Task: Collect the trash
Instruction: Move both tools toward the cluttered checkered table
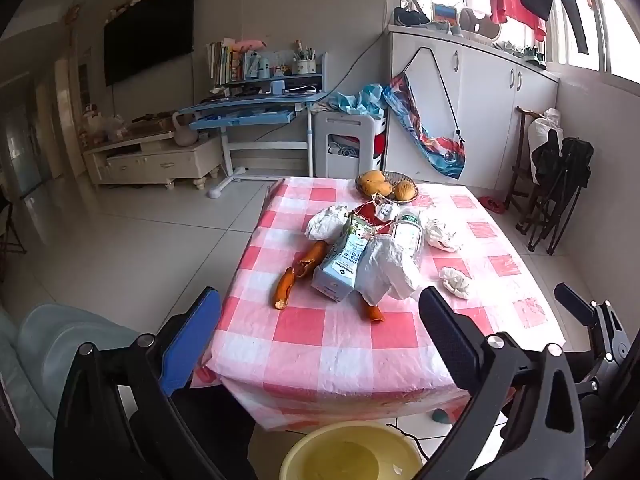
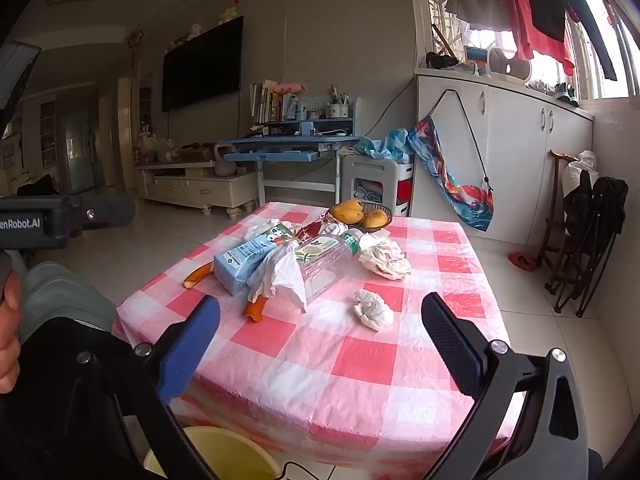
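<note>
A pile of trash lies on the pink-and-white checked table point(image 1: 344, 344) point(image 2: 320, 364): a blue milk carton point(image 1: 340, 264) point(image 2: 244, 260), a clear plastic bottle point(image 1: 406, 234) point(image 2: 324, 264), crumpled white paper point(image 1: 384, 272) point(image 2: 280, 276), tissue wads point(image 1: 456, 282) point(image 2: 372, 308) and orange peels point(image 1: 296, 272) point(image 2: 256, 308). My left gripper point(image 1: 320, 312) hovers open above the table's near edge, short of the pile. My right gripper point(image 2: 320, 316) is open too, nothing between its fingers. A yellow bucket point(image 1: 352, 456) point(image 2: 224, 460) stands on the floor below the near edge.
A basket of mangoes point(image 1: 388, 188) point(image 2: 360, 212) sits at the table's far end. A blue desk point(image 1: 256, 112), a TV cabinet point(image 1: 156, 160), white cupboards point(image 1: 480, 112) and folded black chairs point(image 1: 560, 184) stand beyond. A hand point(image 2: 8, 320) holds the left gripper at the right view's left edge.
</note>
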`<state>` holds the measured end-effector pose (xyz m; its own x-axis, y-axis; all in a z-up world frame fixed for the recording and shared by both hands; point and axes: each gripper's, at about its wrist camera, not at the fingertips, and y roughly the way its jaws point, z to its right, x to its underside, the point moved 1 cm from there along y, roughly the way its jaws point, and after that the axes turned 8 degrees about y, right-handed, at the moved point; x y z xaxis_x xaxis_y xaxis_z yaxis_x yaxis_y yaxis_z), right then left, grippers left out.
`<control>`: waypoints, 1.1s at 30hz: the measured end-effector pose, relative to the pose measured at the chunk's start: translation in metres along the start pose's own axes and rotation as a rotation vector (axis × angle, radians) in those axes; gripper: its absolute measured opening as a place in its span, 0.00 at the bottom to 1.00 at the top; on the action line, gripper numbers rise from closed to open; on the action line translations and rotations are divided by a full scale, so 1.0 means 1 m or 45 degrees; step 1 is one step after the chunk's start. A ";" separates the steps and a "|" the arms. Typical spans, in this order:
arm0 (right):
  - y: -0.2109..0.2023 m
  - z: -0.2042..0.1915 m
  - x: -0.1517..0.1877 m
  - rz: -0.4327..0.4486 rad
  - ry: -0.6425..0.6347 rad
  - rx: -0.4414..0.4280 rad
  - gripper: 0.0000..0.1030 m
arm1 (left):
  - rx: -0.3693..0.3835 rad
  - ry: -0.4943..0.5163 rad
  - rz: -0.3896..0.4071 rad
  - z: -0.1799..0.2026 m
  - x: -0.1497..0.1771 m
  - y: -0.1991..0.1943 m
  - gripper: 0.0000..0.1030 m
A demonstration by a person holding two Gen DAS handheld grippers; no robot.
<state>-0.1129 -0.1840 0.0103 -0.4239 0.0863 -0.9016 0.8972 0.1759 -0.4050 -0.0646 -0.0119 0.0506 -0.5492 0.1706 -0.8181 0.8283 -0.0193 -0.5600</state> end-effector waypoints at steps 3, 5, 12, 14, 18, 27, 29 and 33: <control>0.000 0.000 0.001 0.003 0.001 -0.001 0.94 | 0.004 -0.005 0.004 -0.001 0.000 -0.003 0.93; 0.000 0.000 0.001 0.004 -0.001 -0.004 0.94 | 0.006 -0.015 0.012 -0.004 0.000 -0.005 0.93; 0.002 -0.004 0.001 0.002 0.004 -0.011 0.94 | -0.011 -0.082 -0.004 -0.025 0.002 -0.003 0.93; 0.001 -0.004 0.001 -0.002 0.009 -0.014 0.94 | -0.019 -0.087 -0.010 -0.030 0.002 -0.001 0.93; 0.006 -0.002 0.002 -0.028 0.014 -0.018 0.94 | -0.015 -0.092 -0.016 -0.035 0.000 0.007 0.93; 0.015 0.002 0.005 -0.096 0.038 -0.040 0.94 | 0.030 -0.090 -0.057 -0.045 0.000 0.036 0.93; 0.021 0.005 0.004 -0.122 0.034 -0.029 0.94 | 0.038 -0.076 -0.065 -0.044 -0.001 0.044 0.93; 0.027 0.012 0.001 -0.139 0.055 -0.039 0.94 | 0.050 -0.022 -0.070 -0.040 -0.004 0.061 0.93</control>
<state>-0.0878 -0.1906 -0.0034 -0.5241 0.1069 -0.8449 0.8417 0.2164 -0.4947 -0.0070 0.0252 0.0250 -0.5956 0.1556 -0.7881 0.7922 -0.0489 -0.6083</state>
